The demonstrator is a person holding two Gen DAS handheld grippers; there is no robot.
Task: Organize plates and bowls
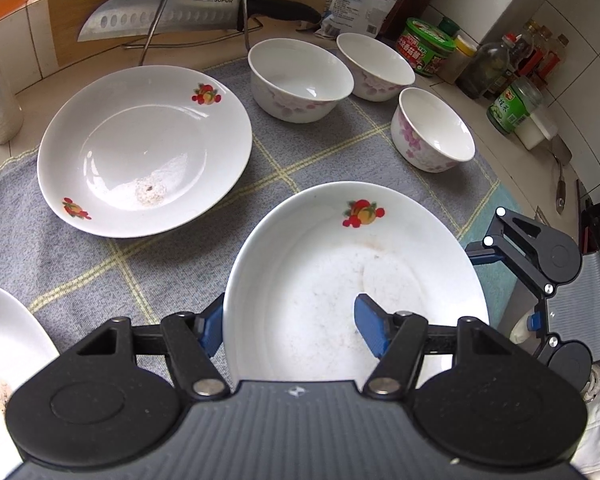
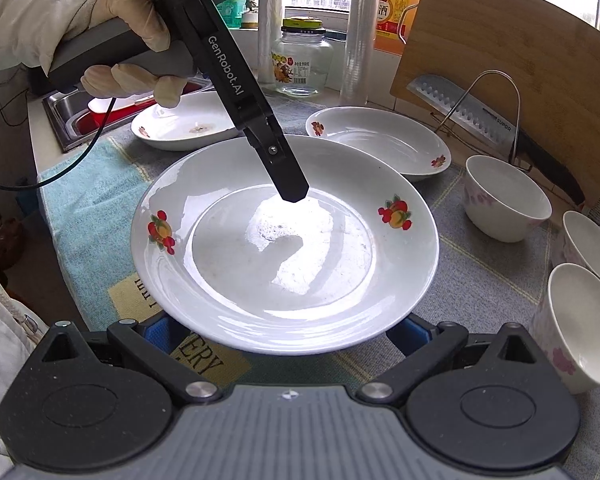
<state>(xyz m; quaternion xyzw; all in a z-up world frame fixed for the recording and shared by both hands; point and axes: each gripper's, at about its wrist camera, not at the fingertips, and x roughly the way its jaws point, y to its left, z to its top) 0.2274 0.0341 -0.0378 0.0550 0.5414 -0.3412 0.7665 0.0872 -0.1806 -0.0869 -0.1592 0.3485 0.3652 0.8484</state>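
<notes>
Held plate: white fruit-print plate (image 2: 284, 240) is sitting between the two grippers above the checked cloth (image 1: 160, 264), tilting, its face turned up toward the right wrist camera; round, so no long axis.
Left gripper (image 1: 290, 330): is clamping the plate's rim, one blue pad (image 1: 370, 330) inside the well, the other under the outer edge.
Right gripper (image 2: 284, 332): blue pads are showing at either side beneath the near rim; cannot tell whether they are pressing.
Other plates: one (image 1: 144, 148) is lying flat on the cloth to the left, another (image 1: 4, 344) at the lower left edge.
Bowls: three floral bowls (image 1: 300, 78) are standing upright, bunched at the far right.
Open room: bare cloth is showing between the flat plate and the bowls.
Edges: cutting board (image 2: 500, 60) and cleaver (image 1: 160, 16) are standing at the back.
</notes>
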